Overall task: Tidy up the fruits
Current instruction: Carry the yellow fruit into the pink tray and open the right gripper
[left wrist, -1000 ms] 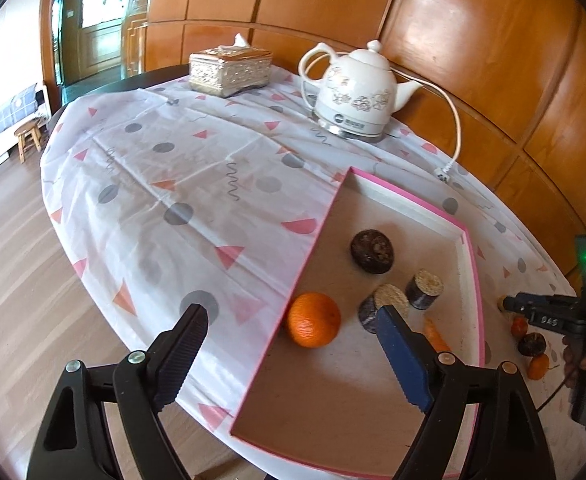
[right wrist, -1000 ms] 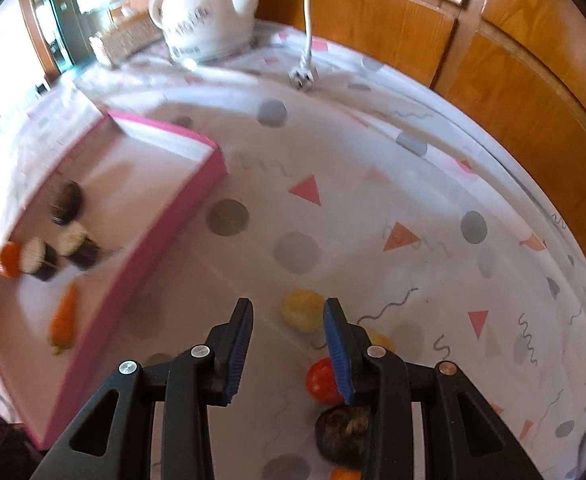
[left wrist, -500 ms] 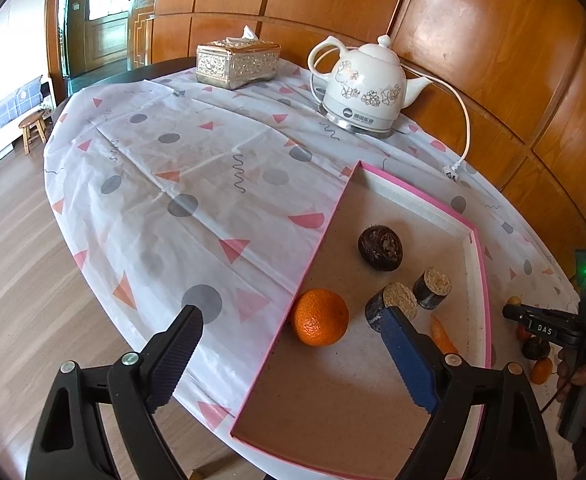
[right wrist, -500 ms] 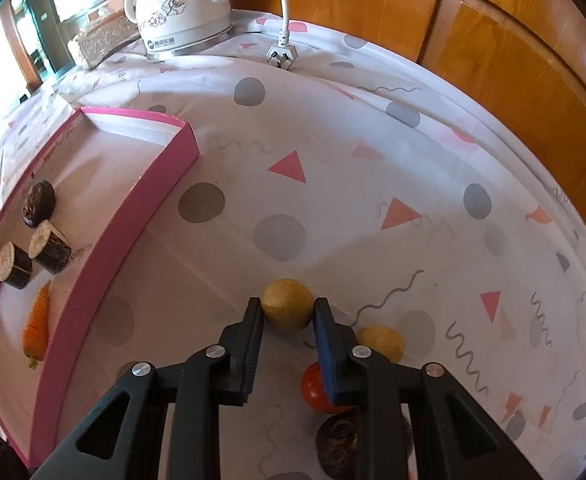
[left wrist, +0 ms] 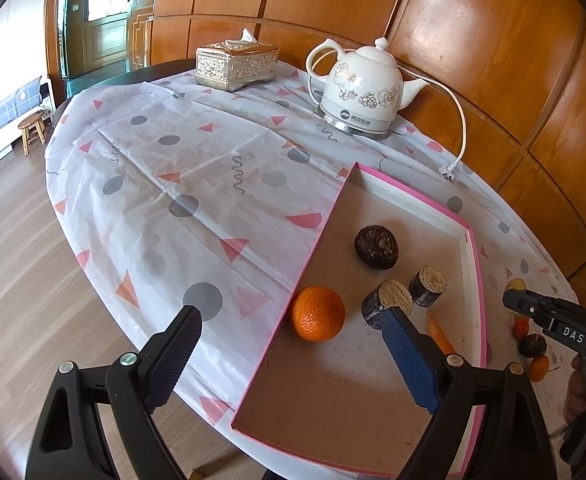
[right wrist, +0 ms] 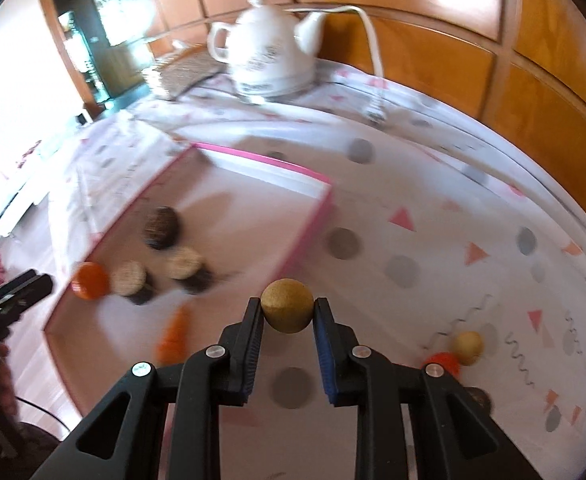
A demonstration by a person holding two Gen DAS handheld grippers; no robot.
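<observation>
My right gripper [right wrist: 287, 312] is shut on a small tan round fruit [right wrist: 287, 306] and holds it above the tablecloth, near the pink tray's right wall [right wrist: 307, 232]. My left gripper [left wrist: 289, 356] is open and empty over the tray's near left side. In the pink tray [left wrist: 417, 194] lie an orange [left wrist: 317, 313], a dark round fruit [left wrist: 376, 241], two dark cut pieces [left wrist: 387, 302] and a carrot-like piece [left wrist: 439, 334]. A second tan fruit [right wrist: 468, 347] and a red fruit [right wrist: 441, 361] lie on the cloth right of the right gripper.
A white kettle [left wrist: 359, 92] with its cord [left wrist: 459, 136] and a silver tissue box [left wrist: 237, 65] stand at the back of the round table. Wooden wall panels curve behind it. The table edge and floor lie to the left.
My right gripper closed on the tan fruit, lifted it off the cloth and swung left toward the tray. The left gripper stayed open and drew back slightly.
</observation>
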